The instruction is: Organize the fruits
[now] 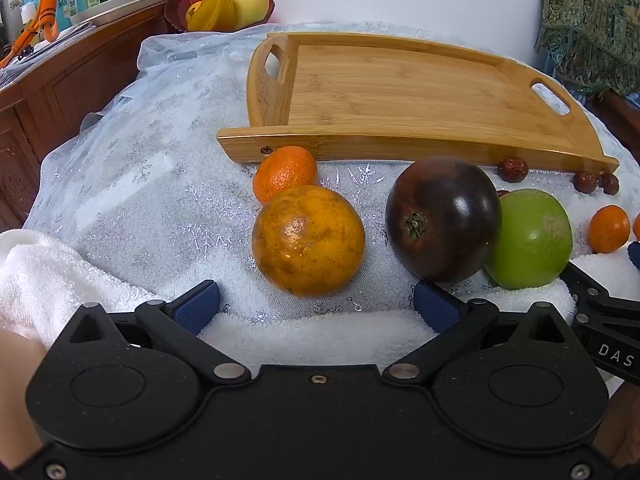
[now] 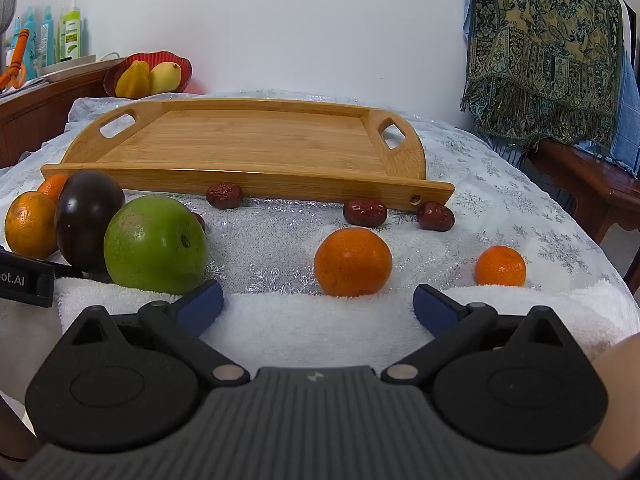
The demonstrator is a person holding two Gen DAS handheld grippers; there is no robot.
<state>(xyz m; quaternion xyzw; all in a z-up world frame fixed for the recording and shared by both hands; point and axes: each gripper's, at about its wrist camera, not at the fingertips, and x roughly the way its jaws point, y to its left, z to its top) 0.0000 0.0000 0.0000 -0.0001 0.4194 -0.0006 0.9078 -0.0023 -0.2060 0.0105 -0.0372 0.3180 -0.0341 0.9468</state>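
Observation:
A bamboo tray (image 1: 400, 92) (image 2: 248, 140) lies with nothing in it at the back of the table. In front of it lie a large orange (image 1: 308, 240) (image 2: 30, 230), a small mandarin (image 1: 285, 172), a dark purple fruit (image 1: 442, 218) (image 2: 88, 216), a green apple (image 1: 532, 240) (image 2: 156, 244), an orange (image 2: 352, 262), a small mandarin (image 2: 500, 266) and three red dates (image 2: 224, 195) (image 2: 365, 212) (image 2: 435, 216). My left gripper (image 1: 316, 304) is open, just short of the large orange. My right gripper (image 2: 318, 302) is open, just short of the middle orange.
A white towel (image 1: 48, 272) (image 2: 320, 328) lies along the table's front edge. A red bowl (image 1: 218, 4) (image 2: 150, 72) of yellow fruit sits on a wooden cabinet (image 1: 60, 96) at the back left, beside bottles (image 2: 70, 32). A patterned cloth (image 2: 544, 52) hangs at the right.

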